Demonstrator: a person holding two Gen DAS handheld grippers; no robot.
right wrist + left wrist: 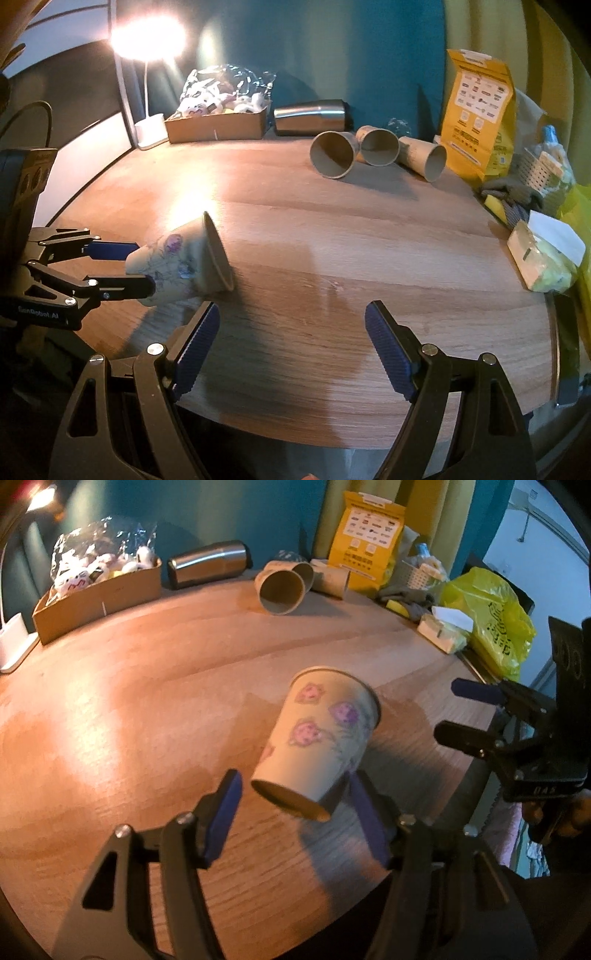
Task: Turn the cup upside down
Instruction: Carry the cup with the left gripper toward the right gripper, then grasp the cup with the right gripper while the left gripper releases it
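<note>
Nearest to me, left gripper (295,805): fingers spread wide, either side of the narrow base of the floral paper cup (321,738). In the left wrist view the left pad shows a clear gap to the cup wall, while the right pad lies close against or just behind the base. I cannot tell whether it touches. No clamp on the cup as far as I can judge.

Cup is tilted, base toward my left gripper, rim pointing away and down toward the wooden table (129,701). In the right wrist view the rim looks to be at or just above the tabletop, near the front left. My read: mid-flip, mouth going down, not yet seated flat.

Right gripper (291,332): fingers wide apart, holding nothing, hovering over bare table to the right of the cup, apart from it. I judge it is parked clear so the left side has room to turn.

Farther back: three plain paper cups (332,155) lying on their sides, a steel tumbler (310,116) also on its side, a cardboard tray (218,127), a yellow bag (480,107), and the lamp (147,37).
</note>
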